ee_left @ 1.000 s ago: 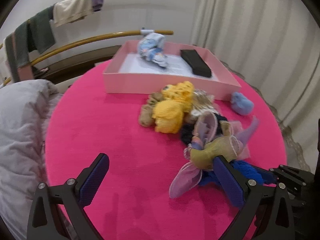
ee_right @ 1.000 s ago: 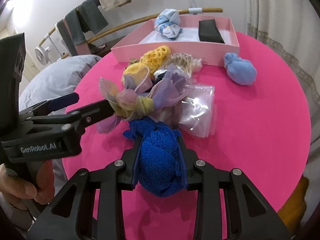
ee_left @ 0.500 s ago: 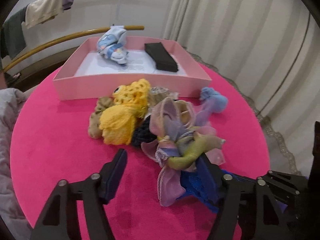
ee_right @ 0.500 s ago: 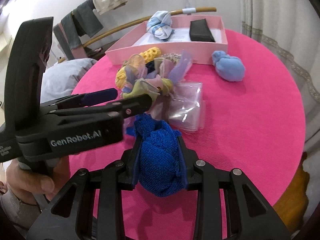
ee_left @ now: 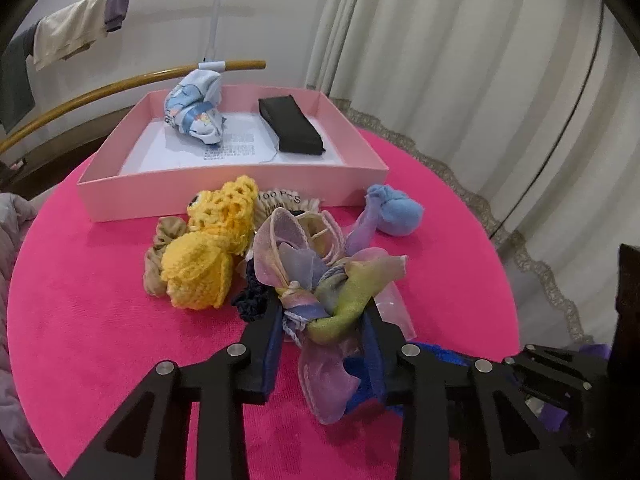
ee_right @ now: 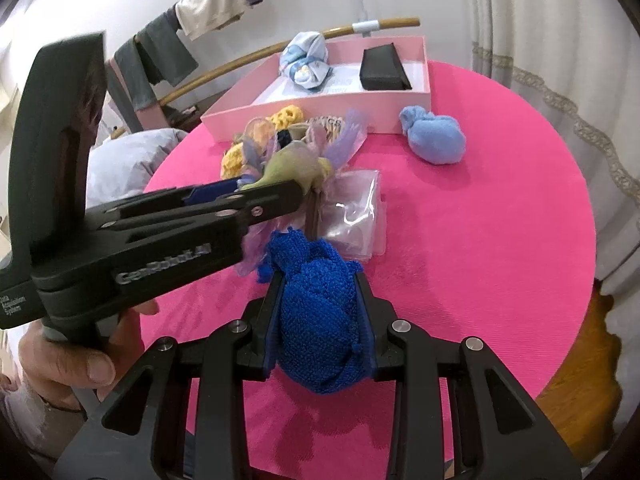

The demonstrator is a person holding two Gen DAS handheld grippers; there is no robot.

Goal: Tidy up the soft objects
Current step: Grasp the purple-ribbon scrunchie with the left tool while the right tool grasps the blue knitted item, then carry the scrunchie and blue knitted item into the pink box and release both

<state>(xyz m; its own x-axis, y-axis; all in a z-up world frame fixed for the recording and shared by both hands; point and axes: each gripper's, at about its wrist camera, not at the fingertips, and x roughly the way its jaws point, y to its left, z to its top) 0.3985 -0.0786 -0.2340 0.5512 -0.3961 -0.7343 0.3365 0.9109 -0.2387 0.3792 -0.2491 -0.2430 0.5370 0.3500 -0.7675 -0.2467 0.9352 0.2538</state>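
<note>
On the round pink table [ee_left: 80,320] lies a heap of soft things. My left gripper [ee_left: 324,320] has its jaws closing on a pastel organza scrunchie [ee_left: 340,308], and both pads touch its knotted middle. In the right wrist view the left gripper [ee_right: 280,186] reaches in from the left under the same scrunchie [ee_right: 292,160]. My right gripper [ee_right: 320,292] is shut on a royal-blue knitted bundle [ee_right: 316,320], held just above the table. A pink box [ee_left: 232,184] at the back holds a pale blue patterned bundle [ee_left: 196,114] and a black folded piece [ee_left: 290,124].
Beside the scrunchie lie a yellow crochet piece [ee_left: 204,268], a beige scrunchie [ee_left: 160,240], a dark navy one [ee_left: 252,296] and a clear plastic bag [ee_right: 356,216]. A light blue sock ball [ee_left: 396,212] sits right of the box. A clothes rack [ee_left: 120,80] and curtains [ee_left: 460,60] stand behind.
The left gripper's jaws went from wide open to narrow around the pastel scrunchie as it swung right onto it. The right gripper kept still with the blue bundle.
</note>
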